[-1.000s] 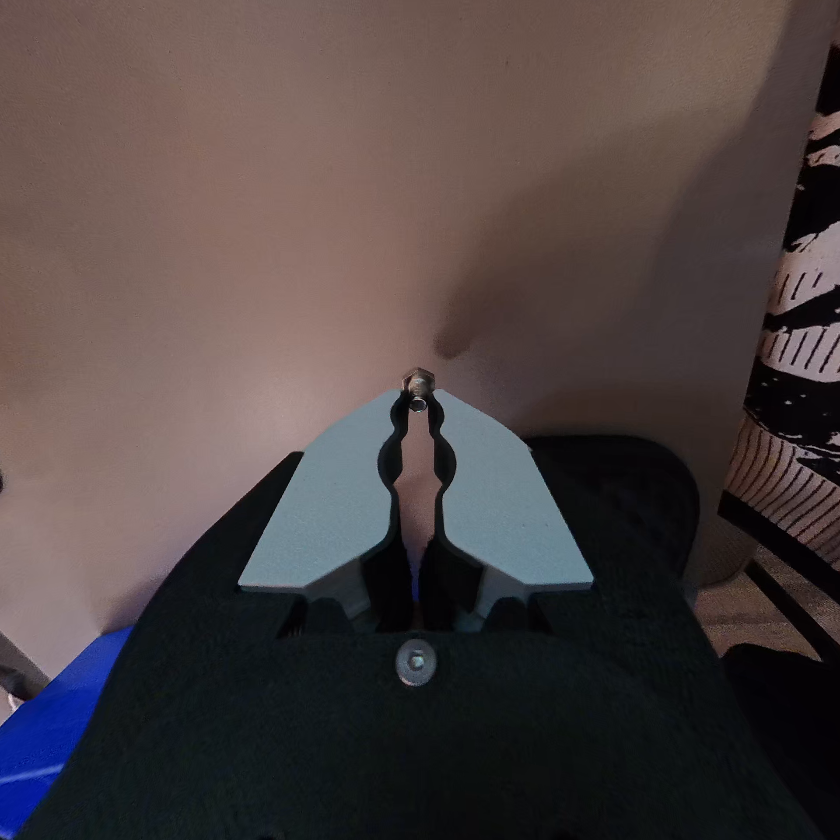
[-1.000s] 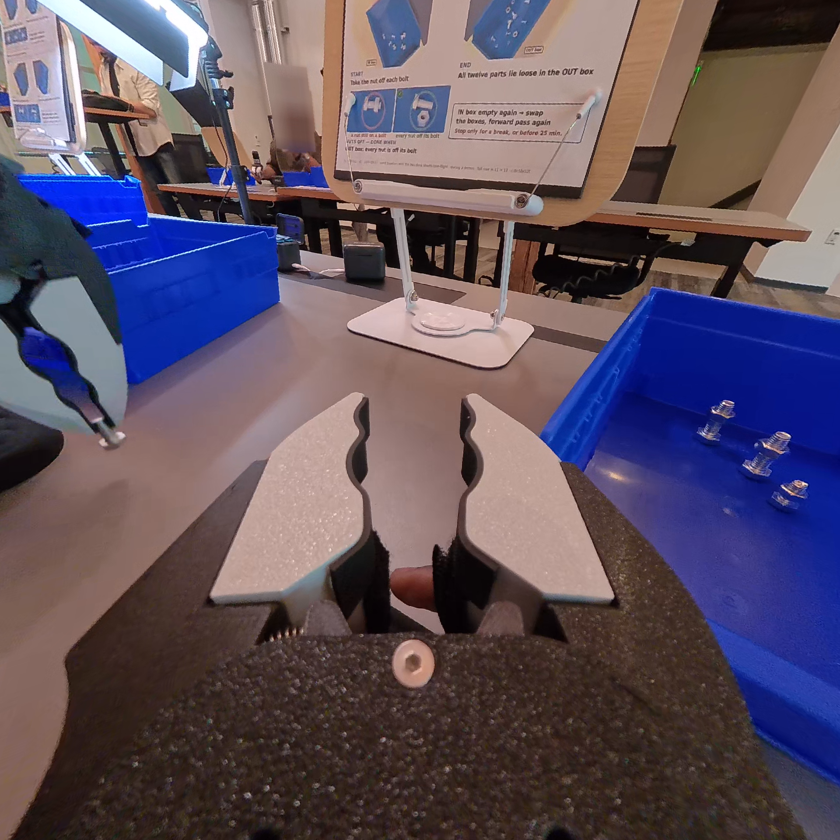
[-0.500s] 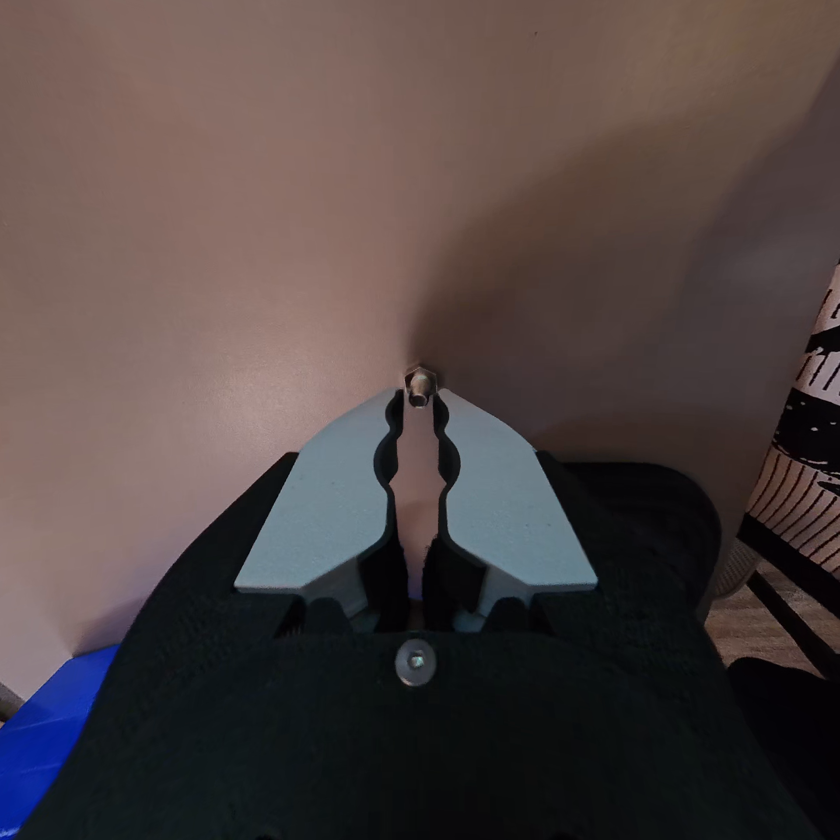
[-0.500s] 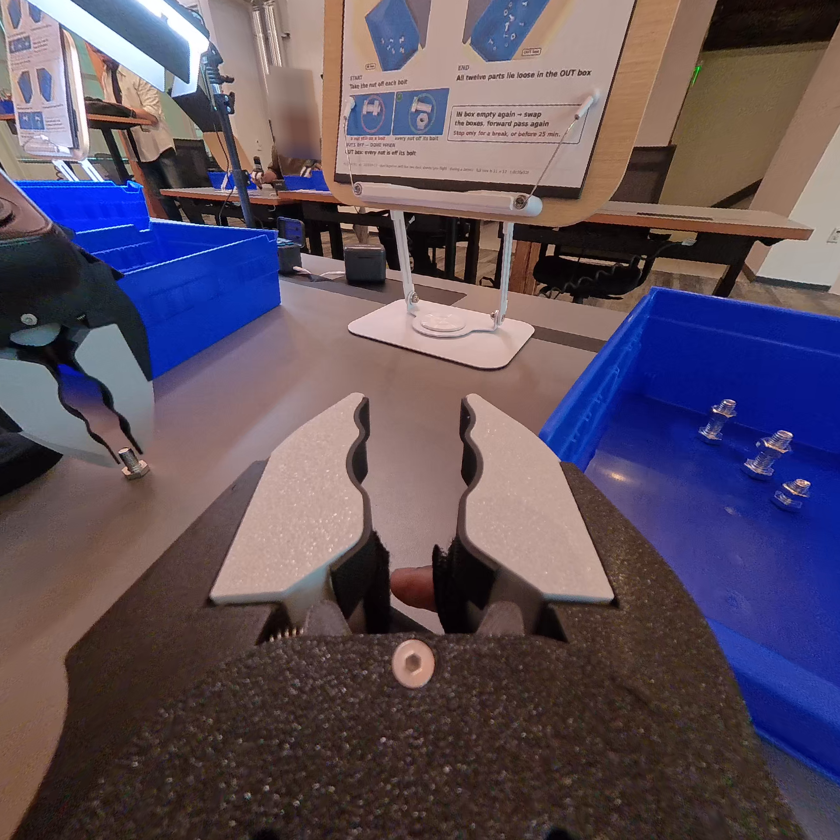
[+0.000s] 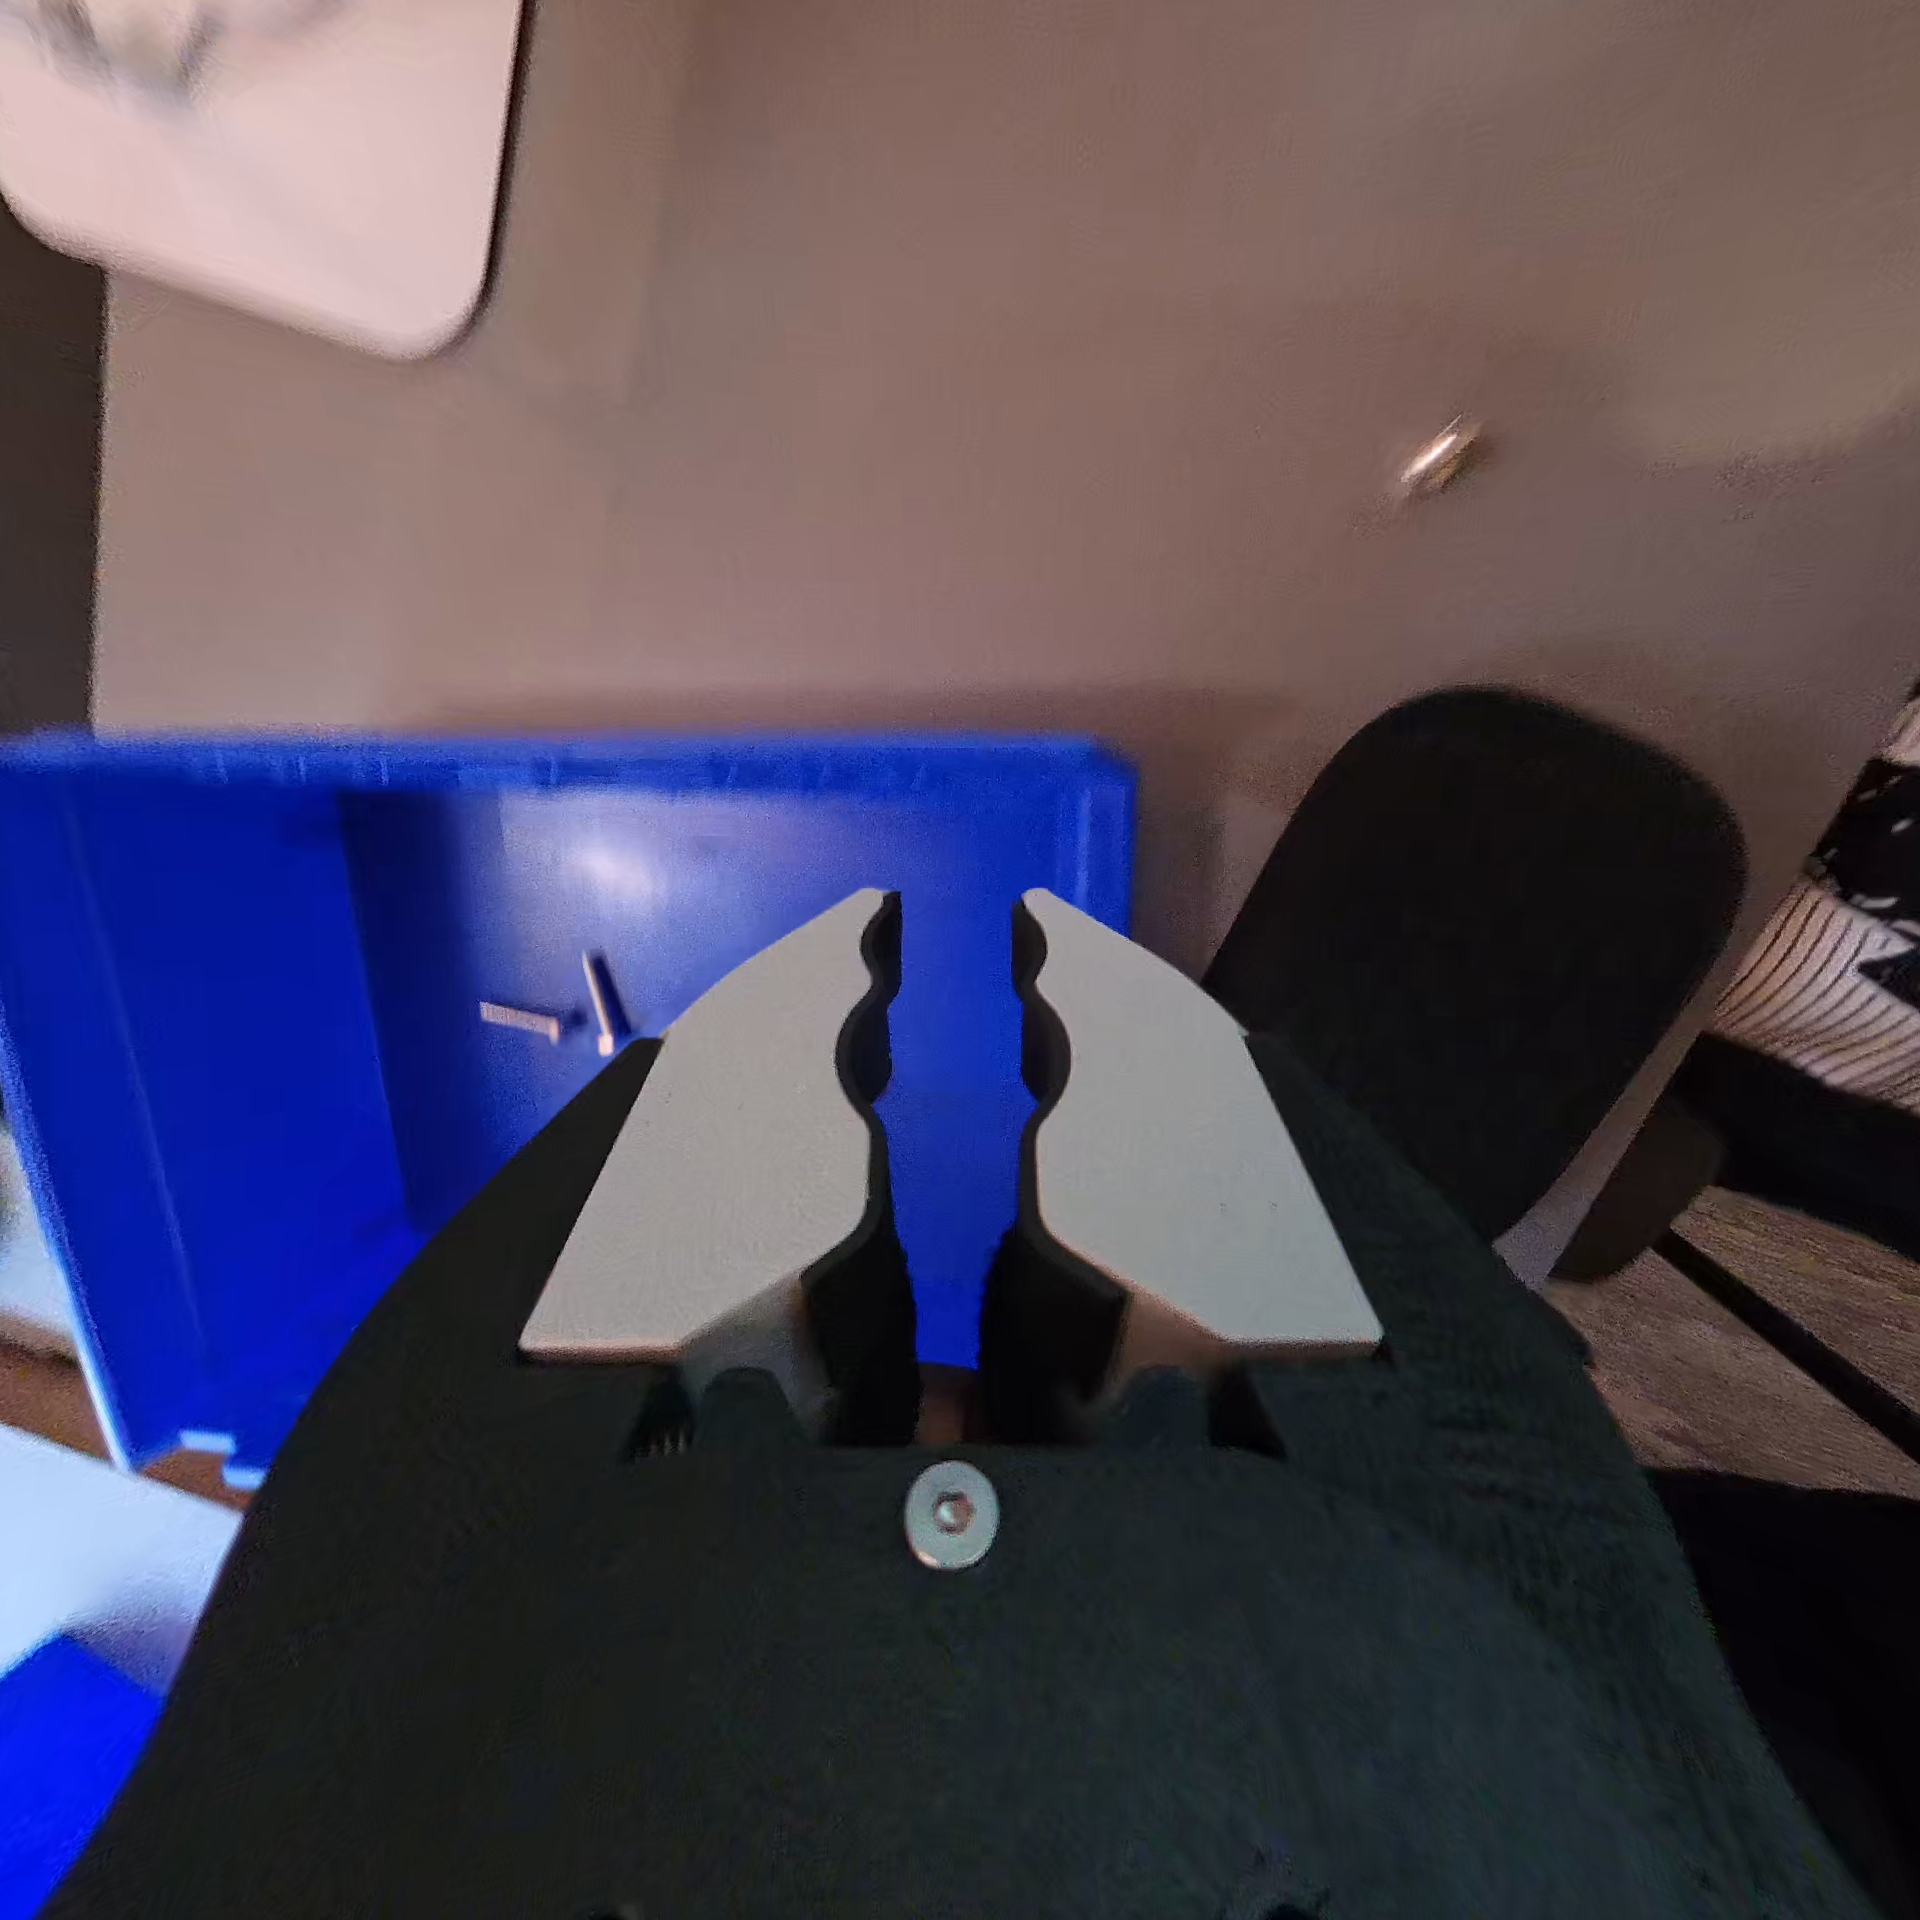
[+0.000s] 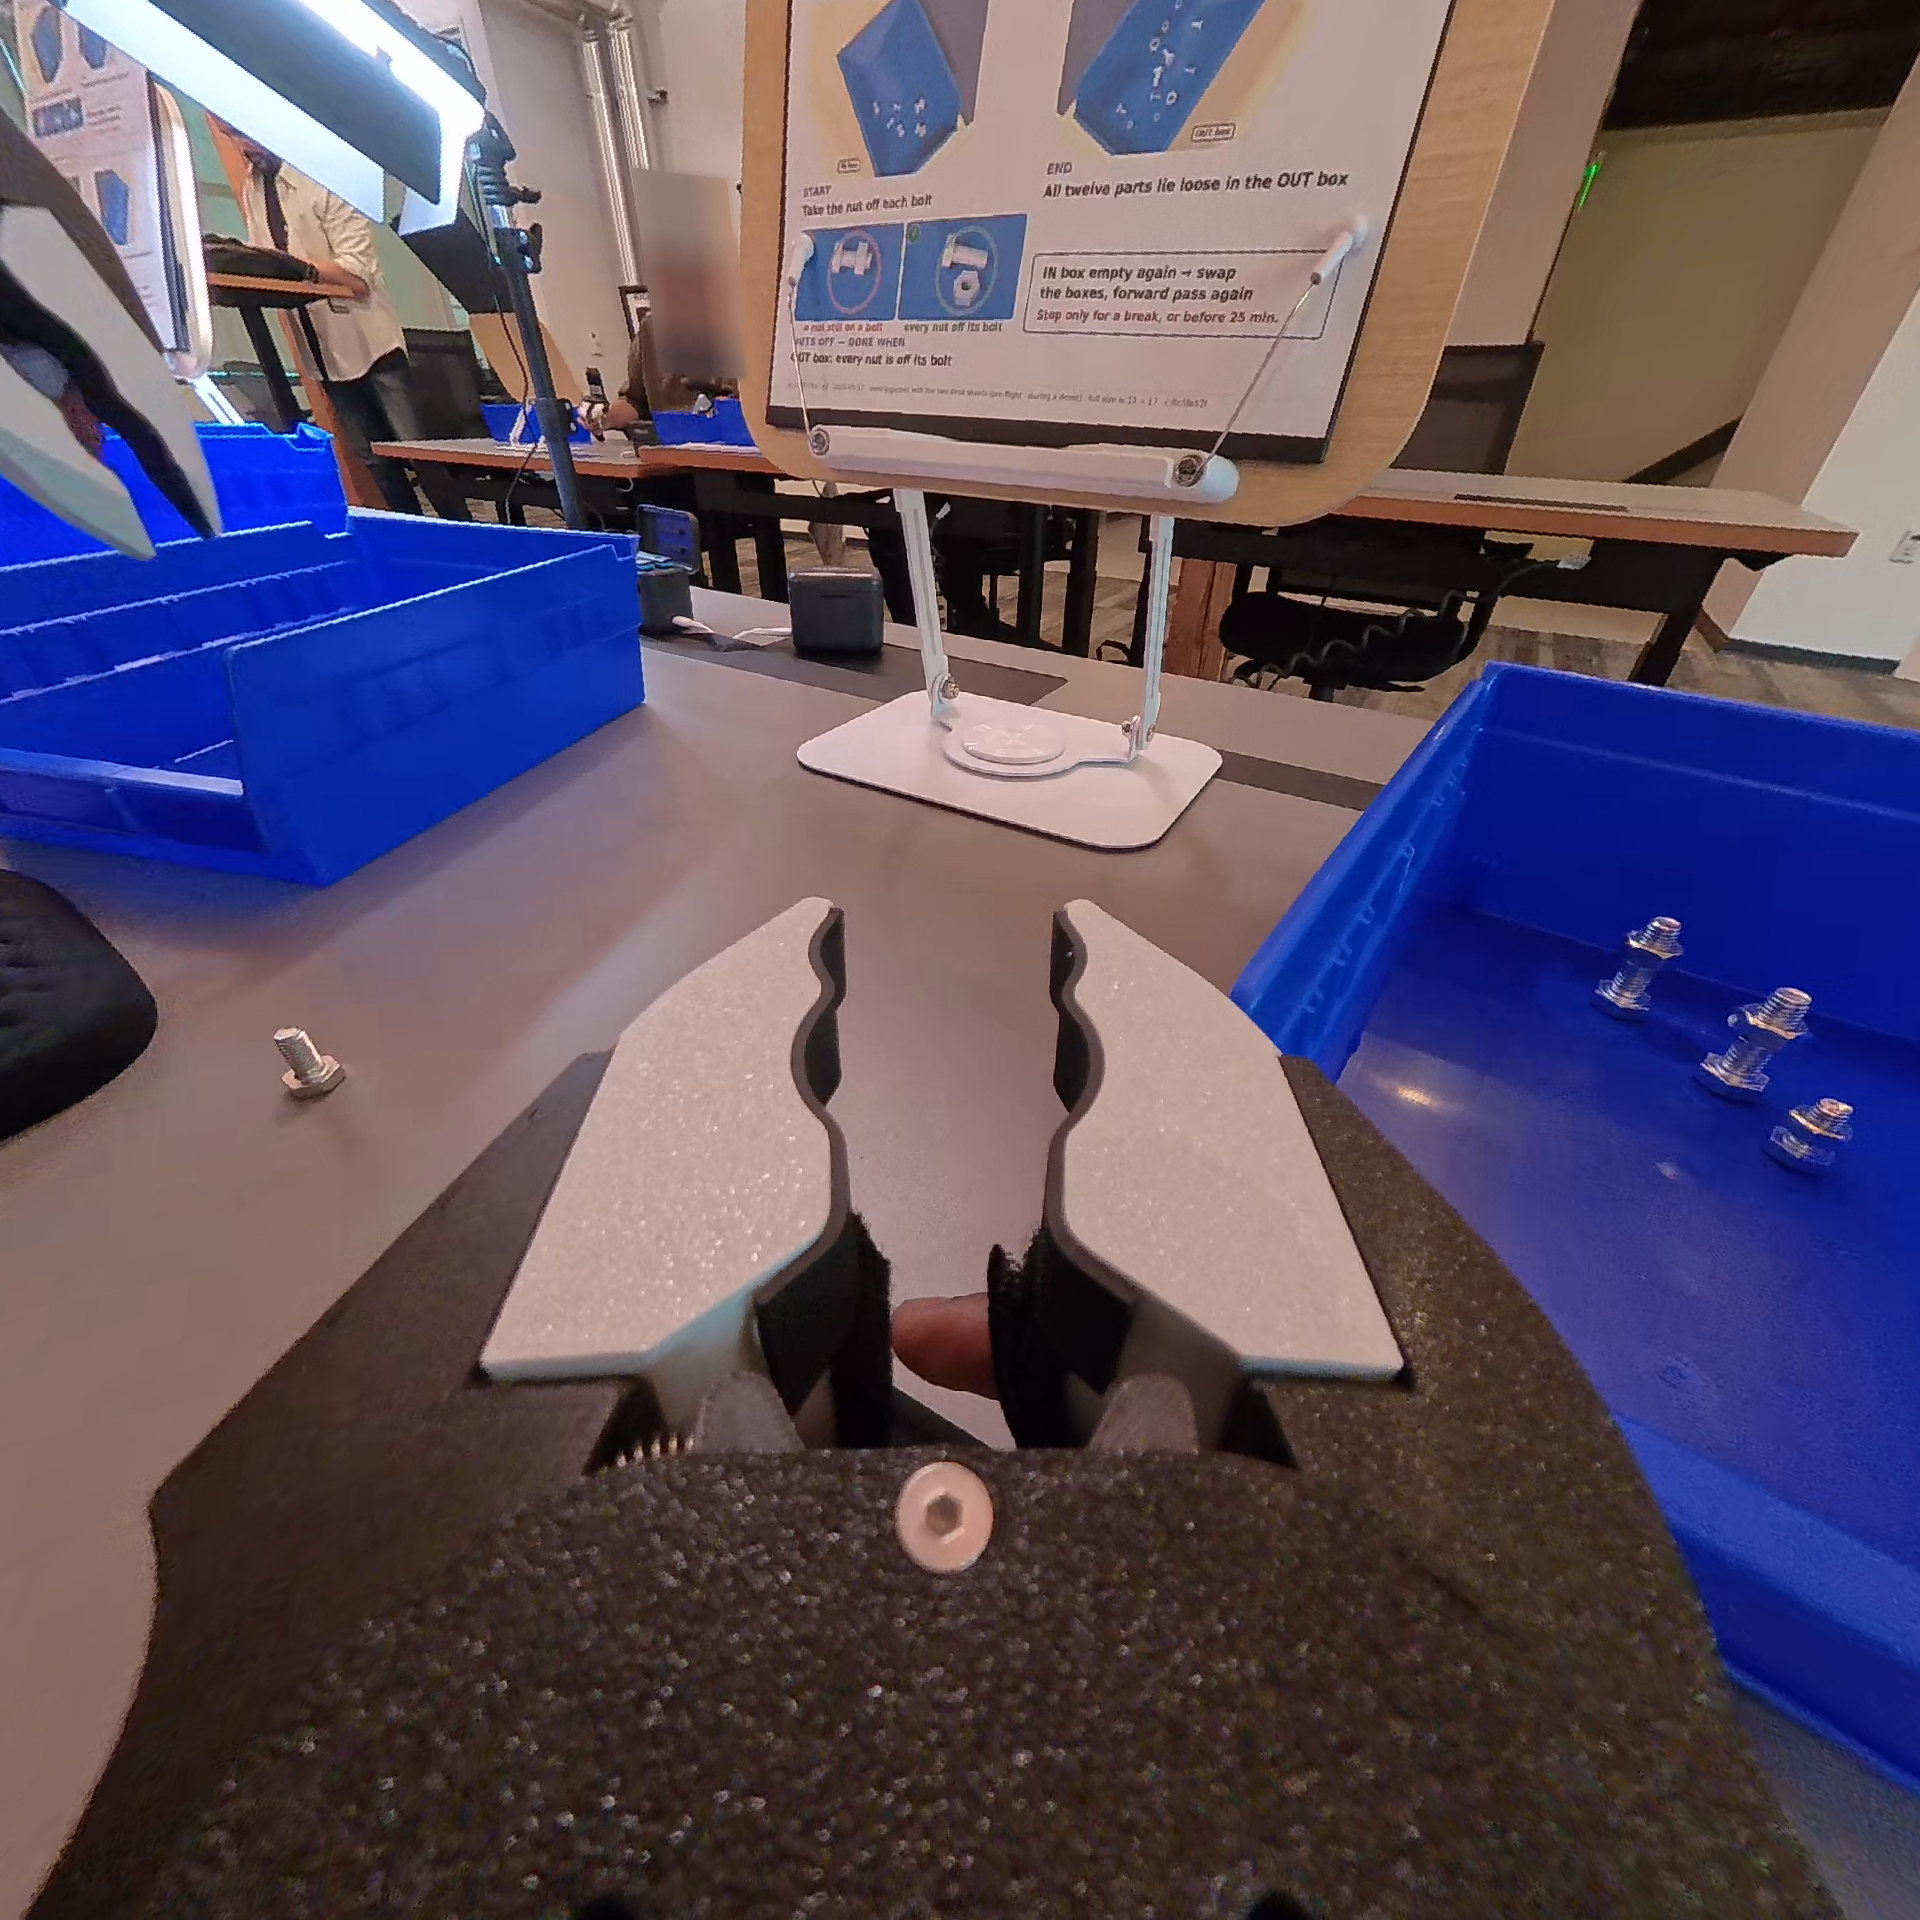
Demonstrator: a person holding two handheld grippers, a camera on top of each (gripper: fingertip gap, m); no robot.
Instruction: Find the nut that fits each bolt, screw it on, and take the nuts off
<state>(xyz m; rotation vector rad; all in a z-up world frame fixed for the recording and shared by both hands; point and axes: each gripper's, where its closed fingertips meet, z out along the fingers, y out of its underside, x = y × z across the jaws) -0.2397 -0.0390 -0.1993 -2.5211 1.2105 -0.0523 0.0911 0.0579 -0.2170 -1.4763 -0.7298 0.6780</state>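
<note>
Tool (image 5: 954, 906) on the left is standing spread, nothing between its grey fingers (image 5: 727, 1132); it is hanging above the counter (image 5: 1039, 416) and pointing down at the near end of a blue bin (image 5: 260, 1039). Two bare bolts (image 5: 566, 1013) are lying on that bin's floor, close together, blurred. In the right wrist view this left tool is showing at the upper left, raised well clear of the surface, over the stacked blue bins (image 6: 312, 665).

Right tool (image 6: 945, 914) is also sitting spread and empty, low over the grey counter. A single bolt (image 6: 310, 1064) is standing on its head on the counter, thread up, left of the right tool and apart from both tools; a dark pad (image 6: 62, 997) is lying just beyond it at the edge. In the left wrist view the same bolt is appearing as a small blurred glint.

Right-hand blue bin (image 6: 1351, 935) is holding three bolts with nuts on (image 6: 1725, 1039), standing in a loose row, well apart from the tool. A sheet holder on a white stand (image 6: 1018, 769) is standing farther back, centre.
</note>
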